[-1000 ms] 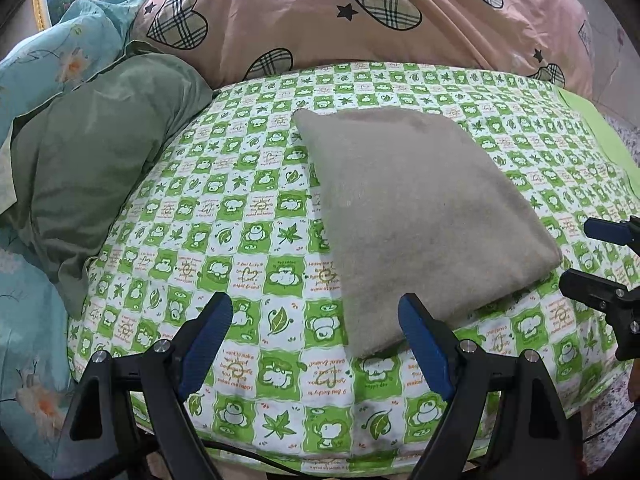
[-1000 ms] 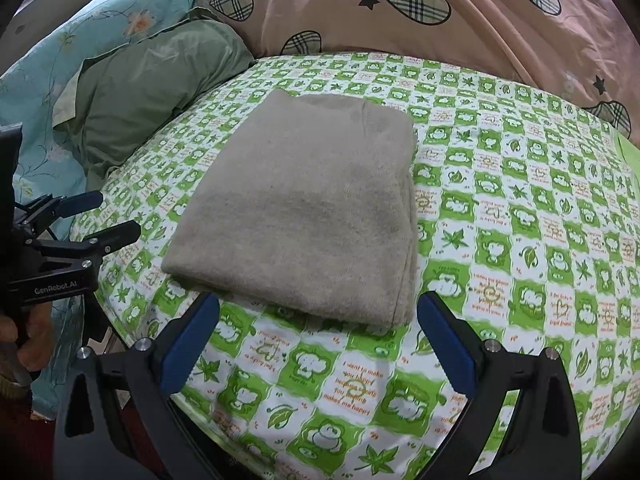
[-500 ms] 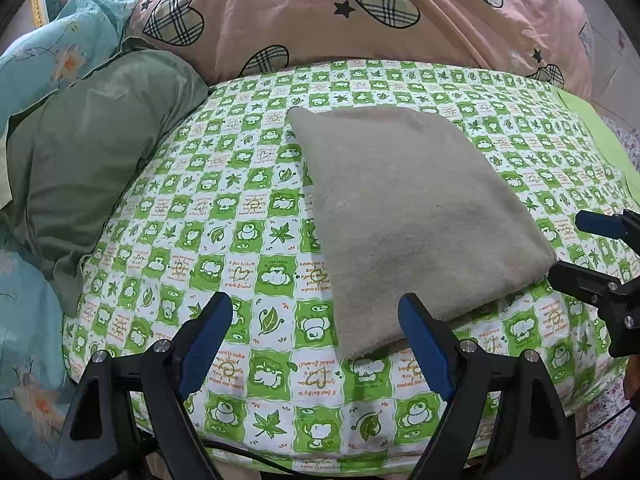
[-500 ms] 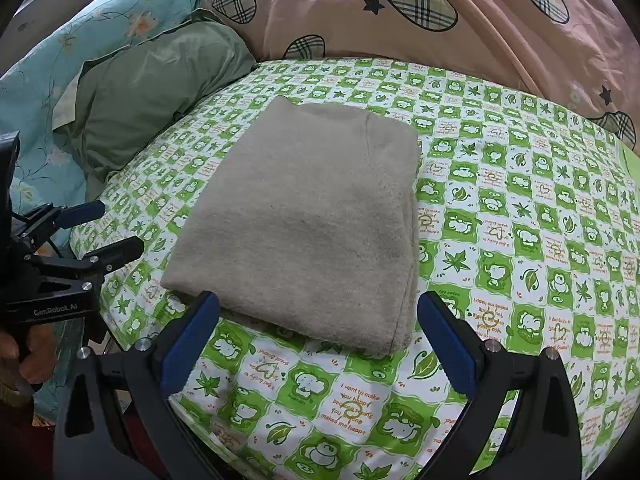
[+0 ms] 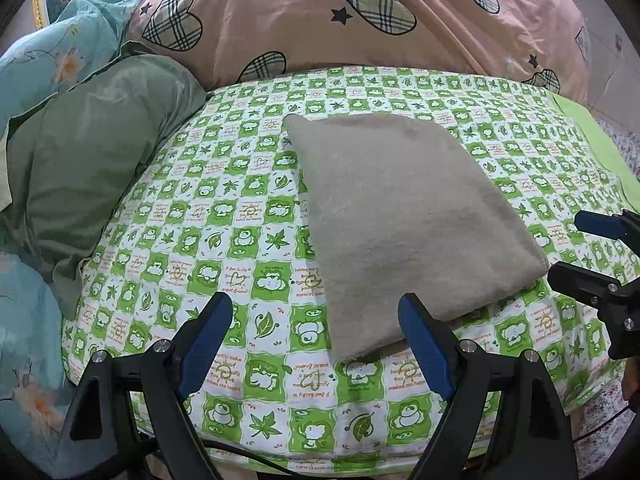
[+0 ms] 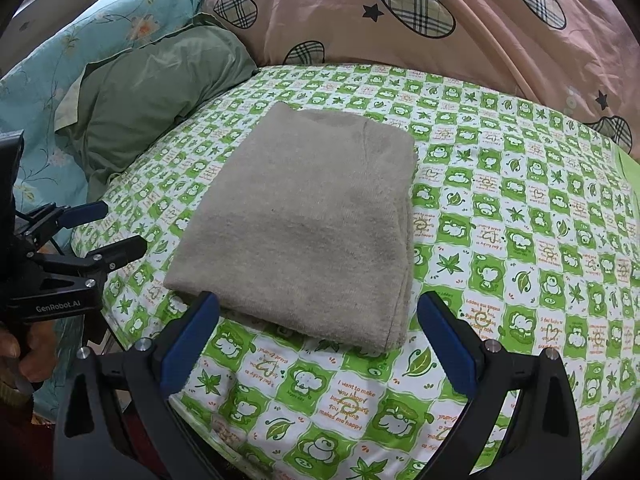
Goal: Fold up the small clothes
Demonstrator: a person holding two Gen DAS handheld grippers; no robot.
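Note:
A folded beige garment (image 5: 396,216) lies flat on the green-and-white patterned sheet (image 5: 224,232); it also shows in the right wrist view (image 6: 304,224). My left gripper (image 5: 316,324) is open and empty, just short of the garment's near left corner. My right gripper (image 6: 318,316) is open and empty, its jaws on either side of the garment's near edge without touching it. The right gripper (image 5: 576,252) shows at the right edge of the left wrist view. The left gripper (image 6: 120,228) shows at the left of the right wrist view.
A green pillow (image 5: 80,168) and a teal floral quilt (image 5: 52,64) lie to the left. A pink quilt with plaid hearts (image 5: 360,12) is bunched behind the sheet. The bed's front edge (image 5: 280,456) runs below my left gripper.
Both grippers have drawn back a little from the garment and stay open. The garment has not moved.

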